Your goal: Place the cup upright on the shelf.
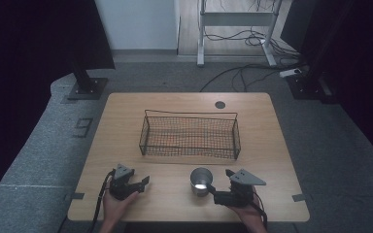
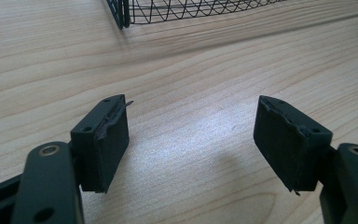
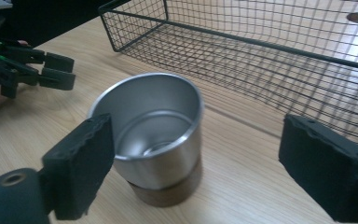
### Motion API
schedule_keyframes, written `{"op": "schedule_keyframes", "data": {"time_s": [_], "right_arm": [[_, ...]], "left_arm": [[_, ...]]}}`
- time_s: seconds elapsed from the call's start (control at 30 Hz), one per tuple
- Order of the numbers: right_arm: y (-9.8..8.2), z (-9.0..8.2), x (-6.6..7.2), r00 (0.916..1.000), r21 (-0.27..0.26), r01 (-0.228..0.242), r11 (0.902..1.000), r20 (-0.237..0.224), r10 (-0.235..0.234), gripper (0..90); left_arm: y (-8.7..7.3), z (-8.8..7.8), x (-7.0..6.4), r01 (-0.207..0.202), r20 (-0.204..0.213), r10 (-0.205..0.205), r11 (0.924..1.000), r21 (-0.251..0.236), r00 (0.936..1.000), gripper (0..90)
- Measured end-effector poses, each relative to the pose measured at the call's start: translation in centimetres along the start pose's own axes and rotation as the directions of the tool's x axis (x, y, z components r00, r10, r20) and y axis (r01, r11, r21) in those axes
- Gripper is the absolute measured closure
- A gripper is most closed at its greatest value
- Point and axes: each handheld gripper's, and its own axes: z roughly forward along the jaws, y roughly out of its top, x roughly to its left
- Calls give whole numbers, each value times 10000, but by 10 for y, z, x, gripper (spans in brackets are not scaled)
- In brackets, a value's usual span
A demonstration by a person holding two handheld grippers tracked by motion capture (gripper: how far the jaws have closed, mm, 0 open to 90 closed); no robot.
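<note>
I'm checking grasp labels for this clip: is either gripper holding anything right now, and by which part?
Nothing is held. The right gripper stands open around the steel cup, its fingers not pressing it; the left gripper is open over the bare table.

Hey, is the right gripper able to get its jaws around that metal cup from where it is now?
Probably yes. The right gripper has its jaws open, one on either side of the metal cup without pressing it. The cup stands upright on the table, apart from the wire basket, so nothing blocks a grip.
</note>
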Motion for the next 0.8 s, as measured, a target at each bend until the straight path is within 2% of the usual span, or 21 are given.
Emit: {"op": "schedule_keyframes", "data": {"time_s": [0.17,0.43,0.8], "right_arm": [[2,8,11,9998,30,45,10000,-211,-44,61],[3,28,26,9994,220,349,9991,-46,-348,0],[-2,54,34,9976,758,690,9947,-102,-685,0]], "left_arm": [[1,1,2,142,33,-143,9998,134,9999,266],[1,2,2,205,99,-207,9996,215,9997,266],[2,3,3,217,200,-224,9992,324,9996,266]]}}
